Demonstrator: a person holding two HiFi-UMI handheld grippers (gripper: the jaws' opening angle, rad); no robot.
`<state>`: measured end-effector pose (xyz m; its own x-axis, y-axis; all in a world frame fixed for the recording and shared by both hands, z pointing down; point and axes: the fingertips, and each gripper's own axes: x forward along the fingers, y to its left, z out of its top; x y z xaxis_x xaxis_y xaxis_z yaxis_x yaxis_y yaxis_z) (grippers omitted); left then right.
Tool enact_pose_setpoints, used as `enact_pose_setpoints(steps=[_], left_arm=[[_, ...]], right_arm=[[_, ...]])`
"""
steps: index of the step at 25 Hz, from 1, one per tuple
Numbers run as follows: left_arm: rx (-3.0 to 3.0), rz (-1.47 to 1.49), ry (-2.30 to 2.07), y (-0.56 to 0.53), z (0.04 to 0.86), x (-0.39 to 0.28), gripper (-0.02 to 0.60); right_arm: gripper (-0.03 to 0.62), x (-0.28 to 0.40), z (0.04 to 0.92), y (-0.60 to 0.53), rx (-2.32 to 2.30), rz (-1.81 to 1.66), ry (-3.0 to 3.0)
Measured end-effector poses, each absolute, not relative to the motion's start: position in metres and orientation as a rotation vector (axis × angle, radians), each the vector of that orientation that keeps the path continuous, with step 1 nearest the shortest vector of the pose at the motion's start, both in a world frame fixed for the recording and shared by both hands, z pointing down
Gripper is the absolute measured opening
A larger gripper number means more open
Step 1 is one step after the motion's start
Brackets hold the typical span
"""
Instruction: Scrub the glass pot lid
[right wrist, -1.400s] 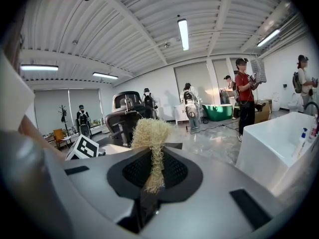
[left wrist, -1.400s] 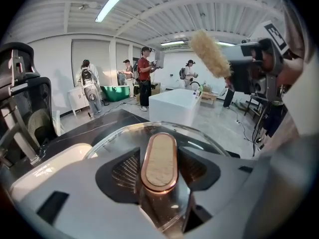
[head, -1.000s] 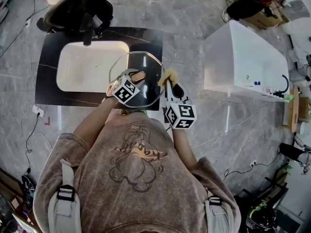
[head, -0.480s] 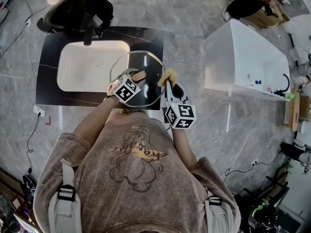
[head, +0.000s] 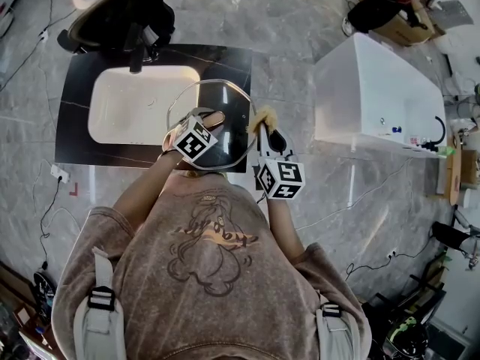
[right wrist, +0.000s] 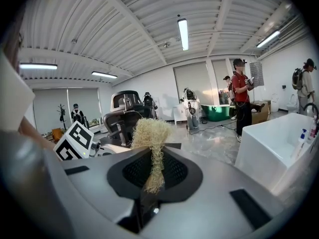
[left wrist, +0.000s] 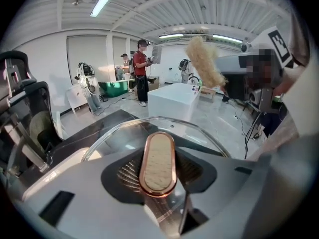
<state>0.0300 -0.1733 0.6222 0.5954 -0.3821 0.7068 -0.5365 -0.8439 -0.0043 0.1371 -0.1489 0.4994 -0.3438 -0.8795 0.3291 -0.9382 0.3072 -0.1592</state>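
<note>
Barely anything has moved: left tongs point(left wrist: 158, 171) still clamp the lid point(head: 225, 100) by its handle point(left wrist: 158, 158) above the black tabletop point(head: 82, 73), beside the sink point(head: 135, 103); right tongs point(right wrist: 152, 178) pinch the scrubber point(right wrist: 149, 133) at its rim, possibly touching; near edge hidden

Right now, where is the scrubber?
The scrubber is centre-right in the head view, pinched by the right gripper, beside the right edge of the lid held by the left gripper.

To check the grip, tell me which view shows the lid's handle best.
The left gripper view: the lid handle fills its centre, clamped by the left gripper. The head view shows it only small. The right gripper view does not show it.
</note>
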Motion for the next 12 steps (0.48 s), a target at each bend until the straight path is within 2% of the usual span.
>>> enact_pose_setpoints(steps=[12], left_arm=[[2.577,0.887,-0.794,-0.187,0.57,0.023,0.183]], right_arm=[[0.041,0.147,0.482,-0.157,1.728,0.428,-2.398]])
